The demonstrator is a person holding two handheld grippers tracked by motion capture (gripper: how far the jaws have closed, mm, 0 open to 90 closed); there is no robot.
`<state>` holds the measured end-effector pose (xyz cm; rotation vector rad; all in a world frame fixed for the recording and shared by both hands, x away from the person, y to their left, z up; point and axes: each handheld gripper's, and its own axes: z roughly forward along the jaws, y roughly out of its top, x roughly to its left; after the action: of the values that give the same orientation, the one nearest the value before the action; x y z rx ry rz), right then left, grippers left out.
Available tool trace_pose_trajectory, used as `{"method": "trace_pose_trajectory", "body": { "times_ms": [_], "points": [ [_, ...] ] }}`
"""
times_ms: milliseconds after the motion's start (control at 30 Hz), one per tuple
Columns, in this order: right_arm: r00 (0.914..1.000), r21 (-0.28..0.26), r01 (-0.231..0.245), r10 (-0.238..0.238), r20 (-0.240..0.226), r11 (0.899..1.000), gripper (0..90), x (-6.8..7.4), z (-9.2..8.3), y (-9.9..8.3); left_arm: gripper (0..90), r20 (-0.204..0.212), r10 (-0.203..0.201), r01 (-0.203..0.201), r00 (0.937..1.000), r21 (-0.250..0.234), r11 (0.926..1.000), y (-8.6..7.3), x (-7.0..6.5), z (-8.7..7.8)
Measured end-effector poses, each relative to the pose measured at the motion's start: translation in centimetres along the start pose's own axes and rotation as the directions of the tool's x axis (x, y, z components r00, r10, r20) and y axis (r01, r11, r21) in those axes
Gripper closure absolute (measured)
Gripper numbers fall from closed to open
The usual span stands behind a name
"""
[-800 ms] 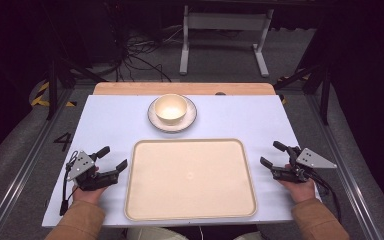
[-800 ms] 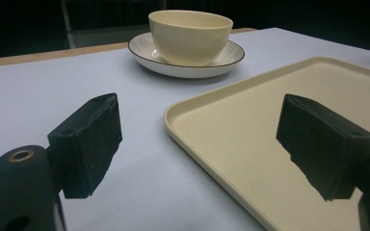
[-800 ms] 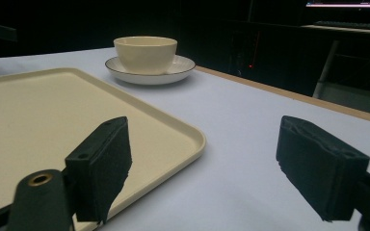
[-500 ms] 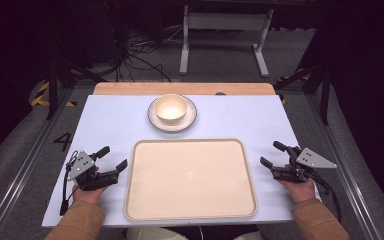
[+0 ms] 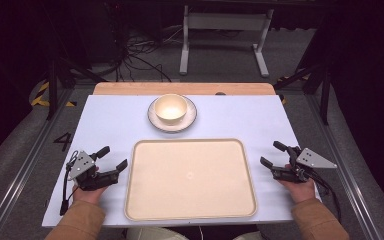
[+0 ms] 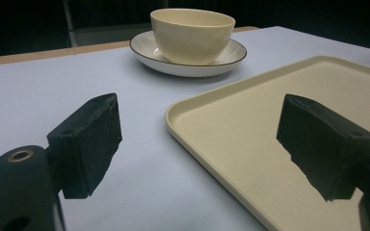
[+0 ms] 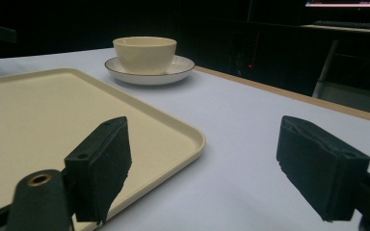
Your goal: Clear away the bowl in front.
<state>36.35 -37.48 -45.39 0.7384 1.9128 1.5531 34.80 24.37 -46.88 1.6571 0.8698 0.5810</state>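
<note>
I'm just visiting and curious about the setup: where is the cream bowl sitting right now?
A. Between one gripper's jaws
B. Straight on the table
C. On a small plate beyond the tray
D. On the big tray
C: the bowl rests on a small plate beyond the tray, apart from it.

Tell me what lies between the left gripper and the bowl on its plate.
In the left gripper view, bare table runs from the open left gripper to the bowl on its plate; the tray's corner edges in beside it.
</note>
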Motion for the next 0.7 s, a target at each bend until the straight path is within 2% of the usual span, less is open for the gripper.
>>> {"method": "trace_pose_trajectory", "body": {
  "times_ms": [67, 300, 467, 500, 700],
  "points": [
    [1.0000, 0.000, 0.000, 0.000, 0.000, 1.000, 19.6, 0.0, 0.0, 0.0, 16.5, -0.006, 0.002, -0.002, 1.0000, 0.016, 0.9999, 0.1, 0.0, 0.1],
    [1.0000, 0.003, -0.006, 0.006, 0.005, 1.000, 19.4, 0.0, 0.0, 0.0, 15.4, -0.006, -0.024, 0.024, 0.9997, -0.008, 0.9997, 1.0, 0.3, 0.2],
    [0.9999, 0.005, -0.010, 0.010, 0.007, 1.000, 19.4, -0.1, 0.0, 0.0, 15.2, -0.003, 0.005, -0.005, 1.0000, 0.014, 0.9999, 2.3, -0.2, 0.2],
    [0.9999, 0.005, -0.010, 0.010, 0.006, 1.000, 19.4, -0.1, 0.0, 0.0, 15.2, -0.001, 0.021, -0.021, 0.9998, 0.009, 0.9997, 2.6, -0.3, 0.1],
    [0.9999, 0.005, -0.010, 0.010, 0.006, 1.000, 19.5, -0.1, 0.0, 0.0, 14.7, 0.013, 0.009, -0.008, 0.9999, -0.030, 0.9995, 4.0, -0.4, -0.1]
  ]
}}
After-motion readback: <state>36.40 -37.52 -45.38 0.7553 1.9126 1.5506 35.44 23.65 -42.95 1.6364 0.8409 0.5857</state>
